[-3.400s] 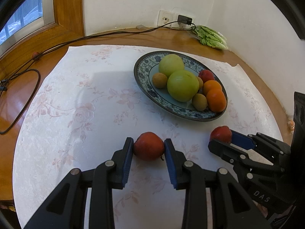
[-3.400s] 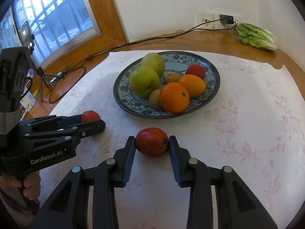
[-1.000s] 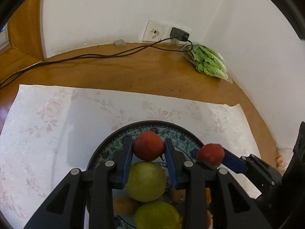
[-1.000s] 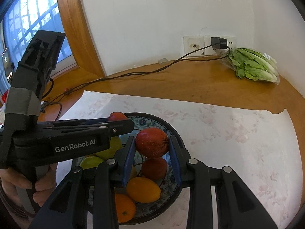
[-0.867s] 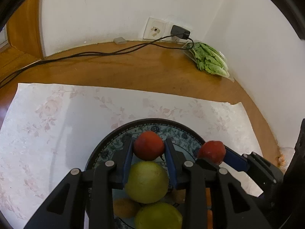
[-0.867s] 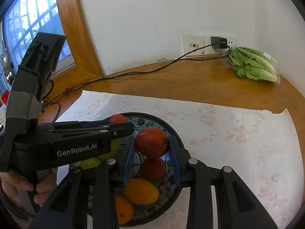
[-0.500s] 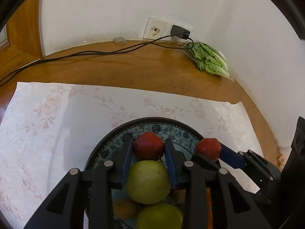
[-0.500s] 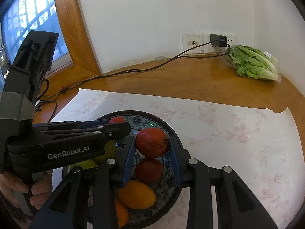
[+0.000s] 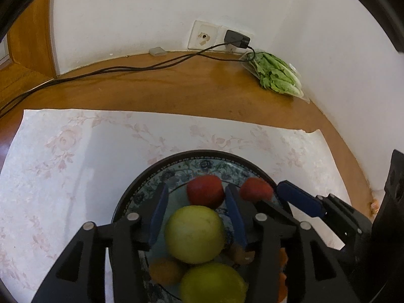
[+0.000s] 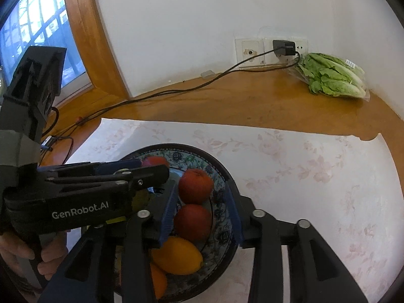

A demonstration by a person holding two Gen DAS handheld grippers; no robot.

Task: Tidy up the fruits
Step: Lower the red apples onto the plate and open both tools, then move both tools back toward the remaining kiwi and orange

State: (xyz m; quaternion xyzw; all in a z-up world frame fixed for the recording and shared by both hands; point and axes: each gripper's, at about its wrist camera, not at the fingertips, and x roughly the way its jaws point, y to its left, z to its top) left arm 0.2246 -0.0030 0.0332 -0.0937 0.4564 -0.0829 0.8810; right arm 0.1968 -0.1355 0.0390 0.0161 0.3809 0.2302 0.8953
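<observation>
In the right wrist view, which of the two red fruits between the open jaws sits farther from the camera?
The upper red fruit, toward the patterned bowl's far rim. The other red fruit lies nearer, just above the orange-yellow fruit.

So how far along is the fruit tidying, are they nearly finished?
Nearly, it seems. The bowl already holds green fruit and oranges. Both hand-held grippers, left and right, have just been opening over it, each letting go of a red fruit that sits between the pads, no longer pinched. What's left: pull the grippers away. No loose fruit shows on the cloth.
</observation>
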